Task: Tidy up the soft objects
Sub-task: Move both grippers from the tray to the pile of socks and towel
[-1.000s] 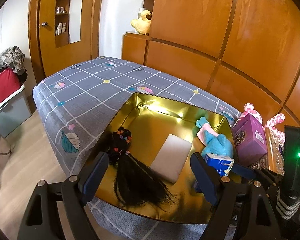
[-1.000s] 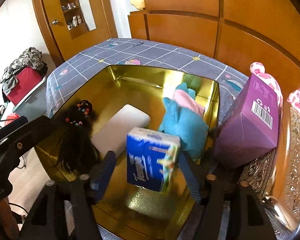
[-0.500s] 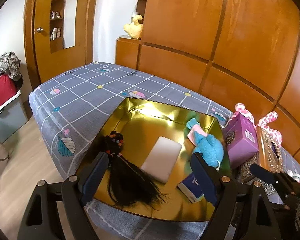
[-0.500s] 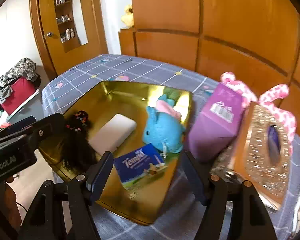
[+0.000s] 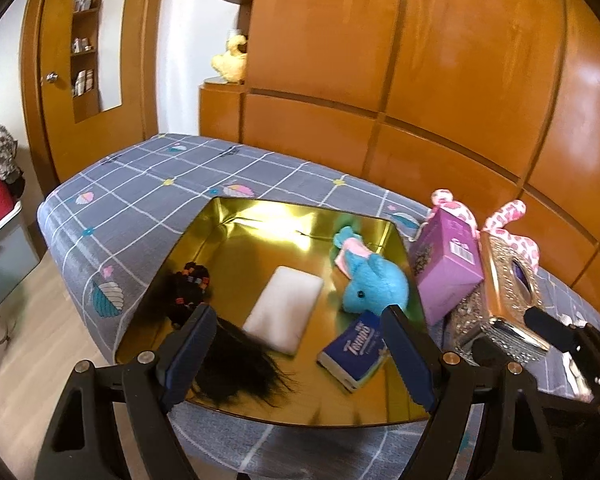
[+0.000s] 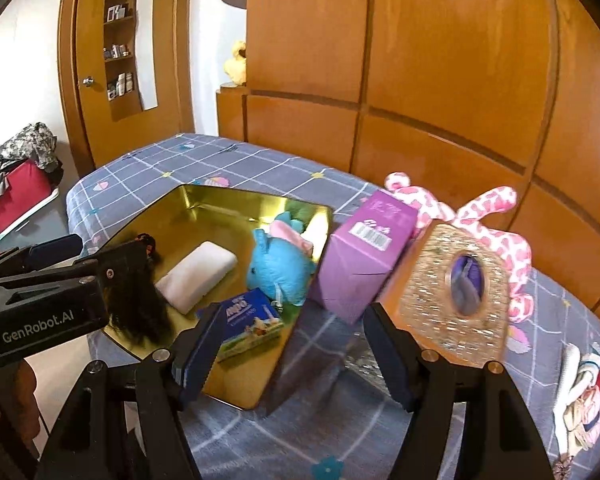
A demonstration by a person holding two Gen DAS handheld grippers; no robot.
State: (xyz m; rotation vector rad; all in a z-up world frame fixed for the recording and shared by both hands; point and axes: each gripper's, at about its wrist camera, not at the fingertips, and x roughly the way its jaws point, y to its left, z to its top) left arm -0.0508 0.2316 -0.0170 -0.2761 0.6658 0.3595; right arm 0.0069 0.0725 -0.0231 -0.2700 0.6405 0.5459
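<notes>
Both grippers empty. Left gripper (image 5: 300,356) spread wide low in the left wrist view, above the near edge of the gold tray (image 5: 236,216), nothing between the pads. Right gripper (image 6: 292,356) also spread wide low in the right wrist view, over the patterned bedspread (image 6: 260,160) between the tray's right corner and the glittery tissue box (image 6: 448,292), touching neither.

Inside the tray: black hairpiece (image 5: 228,360) with coloured bands at lower left, white foam pad (image 5: 284,314) in the centre, blue plush dolphin (image 5: 374,286) toward the right wall, blue tissue pack (image 5: 354,348) lying flat near the front right. Outside the tray, at right of frame: purple carton (image 6: 364,264) leaning, tissue box just beside it, pink spotted plush (image 6: 484,220) tucked behind both against the wooden panelling.

Likely trouble from here:
- Pink plush wedged behind carton and box; reaching over could knock the leaning carton or topple the box onto the tray.
- Plush fabric limp and compressible; a shallow pinch may catch only a limb and let the body dangle or slip.
- Hairpiece strands loose and trailing over the tray's near rim; easy to snag on the left gripper.
- Tray thin, glossy metal resting on soft bedding; probably prone to tilting or sliding when nudged.
- Tissue pack in slick film, squashy.
</notes>
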